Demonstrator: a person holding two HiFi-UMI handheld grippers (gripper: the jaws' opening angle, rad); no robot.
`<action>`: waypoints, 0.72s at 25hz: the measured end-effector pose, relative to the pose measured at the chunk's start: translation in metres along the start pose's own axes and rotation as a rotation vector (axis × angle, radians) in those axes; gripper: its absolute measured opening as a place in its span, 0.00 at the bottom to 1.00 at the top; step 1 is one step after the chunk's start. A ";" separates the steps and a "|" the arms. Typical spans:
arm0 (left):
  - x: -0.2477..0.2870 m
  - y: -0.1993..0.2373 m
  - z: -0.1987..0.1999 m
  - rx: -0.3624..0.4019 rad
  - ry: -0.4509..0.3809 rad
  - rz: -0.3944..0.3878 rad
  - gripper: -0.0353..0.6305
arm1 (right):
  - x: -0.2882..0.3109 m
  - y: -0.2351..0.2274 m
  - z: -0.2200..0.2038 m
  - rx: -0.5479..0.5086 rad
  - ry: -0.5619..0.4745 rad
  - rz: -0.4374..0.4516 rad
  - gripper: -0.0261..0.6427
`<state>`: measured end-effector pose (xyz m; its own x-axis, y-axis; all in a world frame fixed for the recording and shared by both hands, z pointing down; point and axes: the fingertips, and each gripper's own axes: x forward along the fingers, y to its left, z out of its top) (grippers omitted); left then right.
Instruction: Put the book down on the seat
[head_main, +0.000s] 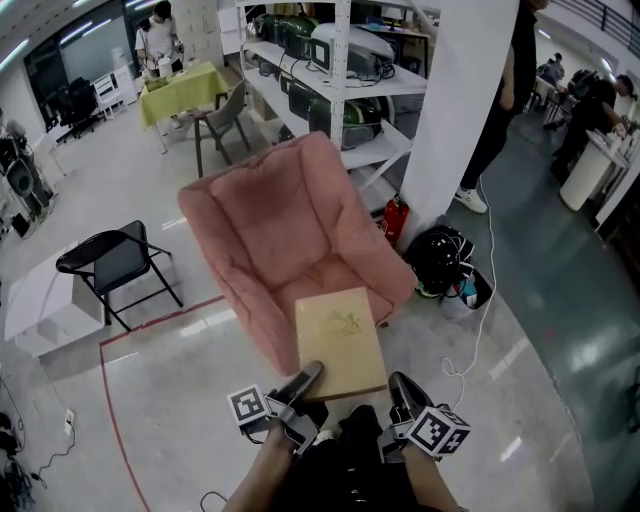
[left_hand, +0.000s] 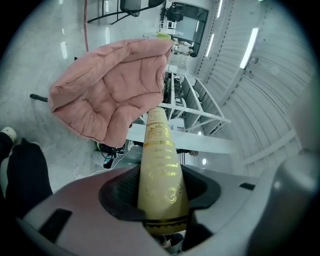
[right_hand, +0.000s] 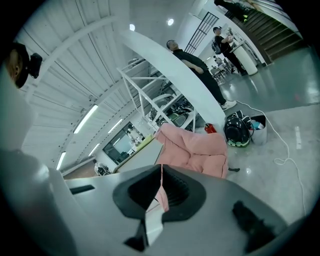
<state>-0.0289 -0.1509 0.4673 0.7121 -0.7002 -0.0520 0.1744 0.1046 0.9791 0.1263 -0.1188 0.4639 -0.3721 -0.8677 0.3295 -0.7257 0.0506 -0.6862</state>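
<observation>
Nearest the camera, left gripper (head_main: 305, 378) is clamped on the near left corner of the book (head_main: 340, 340). In the left gripper view the jaws sit part open with both pads pressed on the book's gold-lettered spine (left_hand: 160, 170). Right gripper (head_main: 402, 388) is at the book's near right corner. In the right gripper view its jaws are almost together, pinching a thin pale edge of the book (right_hand: 154, 220). The tan hardcover is held flat, cover up, between the two grippers, and its far end overlaps the front edge of the pink armchair (head_main: 280, 230); can't tell whether it touches the seat. A red tape line (head_main: 115, 400) runs on the grey floor at left. A black folding chair (head_main: 112, 262) stands left of the armchair. A red fire extinguisher (head_main: 396, 220) and a black helmet (head_main: 440, 260) sit right of it by a white pillar (head_main: 455, 110). Behind are a white shelving rack (head_main: 340, 80), a table with a yellow-green cloth (head_main: 185, 85), and a standing person (head_main: 505, 100).
</observation>
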 end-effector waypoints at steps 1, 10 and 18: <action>0.001 0.001 0.003 -0.001 -0.004 0.002 0.37 | 0.004 0.001 0.001 -0.004 0.006 0.002 0.06; 0.040 0.013 0.031 -0.025 -0.033 0.032 0.37 | 0.047 -0.014 0.025 -0.018 0.059 0.005 0.06; 0.107 0.024 0.063 -0.014 -0.049 0.055 0.37 | 0.099 -0.055 0.073 -0.037 0.087 -0.004 0.06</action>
<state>0.0081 -0.2675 0.4972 0.6869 -0.7266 0.0120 0.1455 0.1537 0.9773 0.1718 -0.2438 0.4866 -0.4164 -0.8220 0.3885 -0.7476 0.0664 -0.6609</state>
